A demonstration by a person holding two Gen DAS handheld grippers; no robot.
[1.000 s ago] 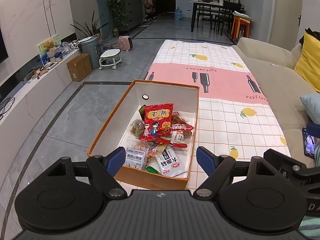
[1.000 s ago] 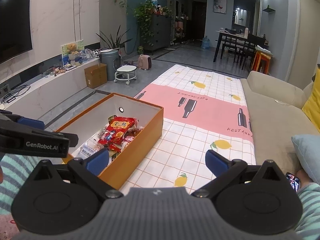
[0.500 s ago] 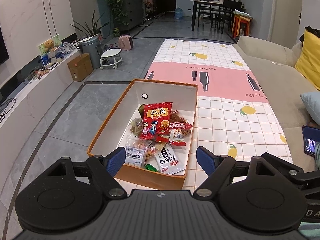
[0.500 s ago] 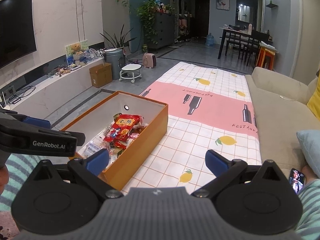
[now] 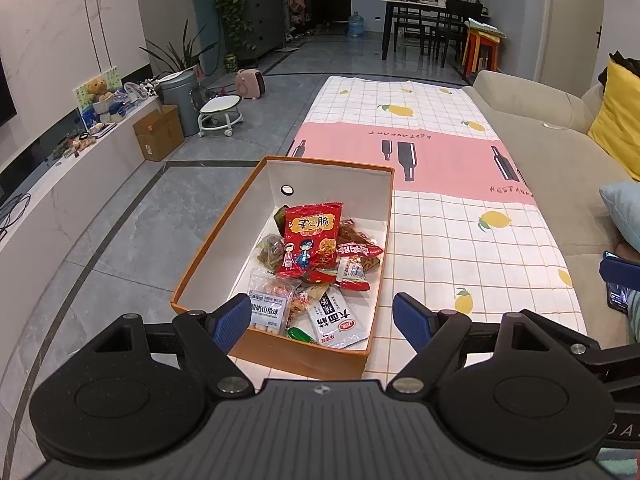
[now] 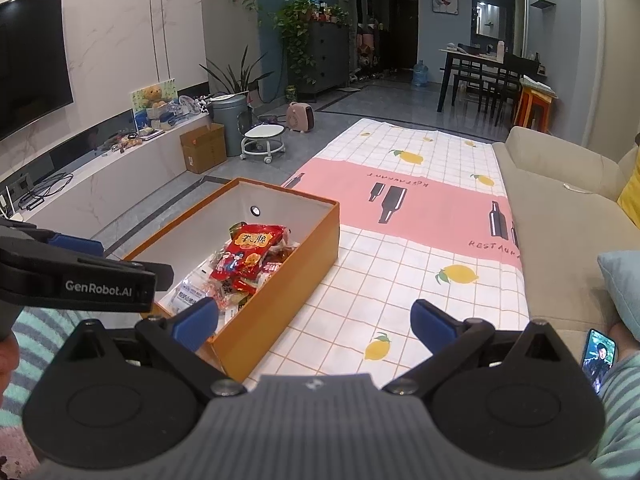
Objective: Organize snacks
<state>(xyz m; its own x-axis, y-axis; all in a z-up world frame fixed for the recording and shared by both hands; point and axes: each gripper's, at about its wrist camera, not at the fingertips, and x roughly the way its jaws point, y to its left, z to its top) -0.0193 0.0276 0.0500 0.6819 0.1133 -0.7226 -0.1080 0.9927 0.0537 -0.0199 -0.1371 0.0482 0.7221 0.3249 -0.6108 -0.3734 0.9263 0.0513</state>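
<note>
Hovering | left gripper [image 5: 322, 320] spread over box [image 5: 208, 256] | right gripper [image 6: 316, 322] spread beside it

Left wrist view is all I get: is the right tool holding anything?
Observer: No. The right tool is open and empty, above the tablecloth beside the orange box.
Operator: And where does my left tool sit from the side?
Observer: The left tool hangs open by the box's near left corner, not touching the snacks.
</note>
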